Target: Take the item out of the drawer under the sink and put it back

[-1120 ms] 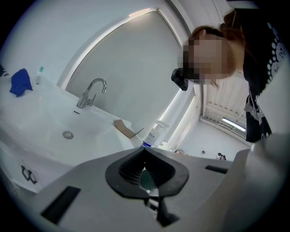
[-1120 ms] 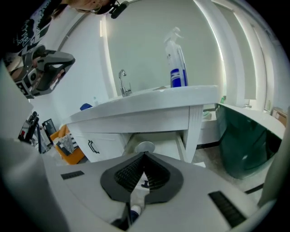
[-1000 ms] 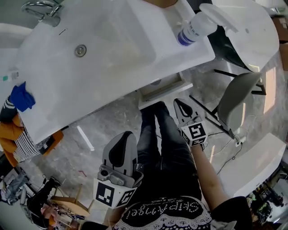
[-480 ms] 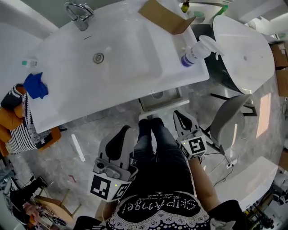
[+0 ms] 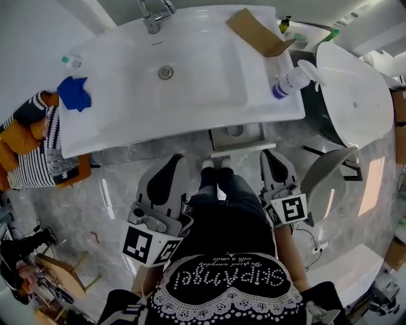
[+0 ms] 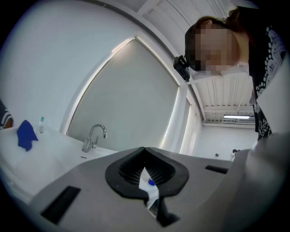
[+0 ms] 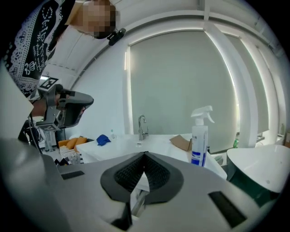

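The white sink (image 5: 114, 120) fills the top of the head view, with its faucet (image 5: 154, 13) at the back. Under its front edge shows the white drawer unit (image 5: 236, 136); something round lies in its open top, too small to tell. My left gripper (image 5: 176, 161) hangs shut and empty over the floor, left of the person's legs. My right gripper (image 5: 269, 155) is shut and empty to their right, close to the drawer unit. In the left gripper view the left gripper (image 6: 145, 149) points up past the faucet (image 6: 93, 137). The right gripper (image 7: 145, 155) faces the sink top.
On the sink top stand a spray bottle (image 5: 288, 81) at the right, a piece of cardboard (image 5: 257, 32) behind it and a blue cloth (image 5: 74, 93) at the left. A white tub (image 5: 355, 89) stands to the right. Orange and striped things (image 5: 32, 152) lie left.
The head view has swung, so the whole sink now lies square across the top. Both grippers stay shut, and the right one sits further right, nearer the drawer unit.
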